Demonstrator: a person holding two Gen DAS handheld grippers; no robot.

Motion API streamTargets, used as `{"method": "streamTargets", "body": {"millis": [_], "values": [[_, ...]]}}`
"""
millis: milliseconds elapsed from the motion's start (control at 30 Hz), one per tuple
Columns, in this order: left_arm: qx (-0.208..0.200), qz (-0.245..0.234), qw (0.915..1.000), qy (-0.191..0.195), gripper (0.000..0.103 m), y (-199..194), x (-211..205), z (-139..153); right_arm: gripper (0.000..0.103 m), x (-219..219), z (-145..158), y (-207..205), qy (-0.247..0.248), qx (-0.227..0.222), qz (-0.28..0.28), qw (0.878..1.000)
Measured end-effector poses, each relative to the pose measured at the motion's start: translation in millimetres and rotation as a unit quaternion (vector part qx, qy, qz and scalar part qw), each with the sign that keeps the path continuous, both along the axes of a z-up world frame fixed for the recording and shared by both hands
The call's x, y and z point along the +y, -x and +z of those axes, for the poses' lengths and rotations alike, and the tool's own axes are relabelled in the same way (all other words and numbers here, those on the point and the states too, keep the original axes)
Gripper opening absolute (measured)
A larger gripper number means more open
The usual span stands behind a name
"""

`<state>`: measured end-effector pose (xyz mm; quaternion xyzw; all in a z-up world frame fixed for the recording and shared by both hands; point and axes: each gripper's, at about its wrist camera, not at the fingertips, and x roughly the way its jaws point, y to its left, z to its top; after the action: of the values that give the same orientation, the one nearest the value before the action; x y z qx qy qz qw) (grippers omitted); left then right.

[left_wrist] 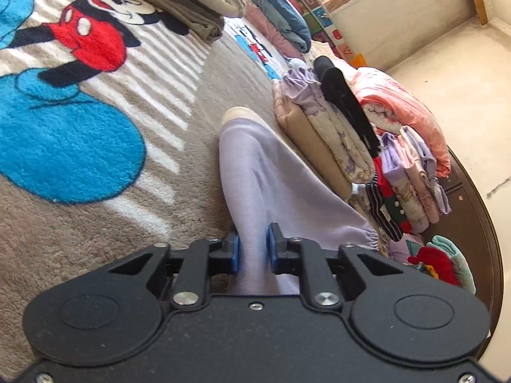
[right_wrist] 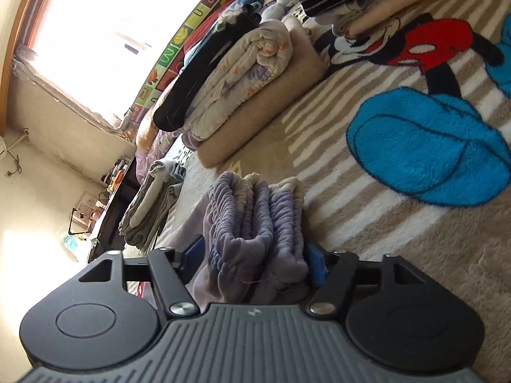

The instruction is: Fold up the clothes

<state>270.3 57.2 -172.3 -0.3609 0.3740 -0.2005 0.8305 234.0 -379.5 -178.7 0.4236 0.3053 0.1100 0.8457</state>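
Observation:
A pale lilac garment [left_wrist: 265, 185] with a cream cuff and an elastic hem stretches away over the plush blanket [left_wrist: 95, 166]. My left gripper [left_wrist: 253, 249] is shut on a fold of its smooth cloth. In the right wrist view the same lilac garment [right_wrist: 255, 220] shows its gathered elastic band, bunched in several layers. My right gripper [right_wrist: 255, 260] is shut on that bunch, with blue pads [right_wrist: 316, 265] pressing from both sides. The stretch of cloth between the two grippers is hidden.
Folded stacks ring the work spot: a beige-and-floral pile [left_wrist: 322, 140] with a black piece on top, small folded clothes [left_wrist: 408, 178], olive cloth [left_wrist: 179, 3]. In the right view sit a floral quilt stack [right_wrist: 242, 92] and grey folded clothes [right_wrist: 153, 204]. The cartoon-mouse blanket [right_wrist: 415, 146] lies beyond.

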Motion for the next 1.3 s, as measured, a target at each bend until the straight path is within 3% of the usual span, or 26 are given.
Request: {"method": "streamTargets", "body": {"millis": [33, 100, 333, 400, 433, 467, 500, 600, 833, 1033, 1300], "values": [[0.002, 0.001, 1.0, 0.006, 0.043, 0, 1, 0, 0.084, -1, 2, 0, 0.009, -0.002, -0.004, 1.0], [0.0, -0.002, 0.9999, 0.016, 0.05, 0, 2, 1, 0.085, -3, 2, -2, 0.013, -0.001, -0.004, 1.0], [-0.003, -0.004, 0.9999, 0.013, 0.052, -5, -3, -4, 0.085, 14, -2, -17, 0.067, 0.003, 0.038, 0.997], [-0.009, -0.007, 0.9999, 0.009, 0.052, -5, -6, -4, 0.071, 19, -4, -20, 0.067, 0.002, 0.043, 0.997], [-0.014, -0.011, 0.9998, 0.007, 0.051, -5, -8, -3, 0.055, 20, -5, -20, 0.065, 0.001, 0.044, 0.997], [-0.018, -0.017, 0.9997, 0.008, 0.051, -5, -9, -3, 0.053, 22, -7, -19, 0.059, -0.001, 0.043, 0.997], [-0.02, -0.022, 0.9995, 0.011, 0.043, -5, -10, -4, 0.052, 23, -9, -18, 0.055, -0.004, 0.042, 0.998], [-0.027, -0.024, 0.9992, 0.018, 0.008, -6, -11, -6, 0.043, 21, -8, -11, 0.035, -0.015, 0.04, 0.998], [-0.047, 0.002, 0.9942, 0.097, 0.007, 10, -3, 15, 0.038, 8, 12, 3, -0.056, -0.041, 0.041, 0.997], [-0.078, -0.012, 0.9935, 0.082, 0.007, 3, -15, 58, 0.038, -8, 47, 0, -0.083, -0.074, 0.053, 0.992], [-0.133, -0.05, 0.9886, 0.052, 0.007, -52, -57, 126, 0.038, -43, 95, -42, -0.096, -0.125, 0.031, 0.987]]}}
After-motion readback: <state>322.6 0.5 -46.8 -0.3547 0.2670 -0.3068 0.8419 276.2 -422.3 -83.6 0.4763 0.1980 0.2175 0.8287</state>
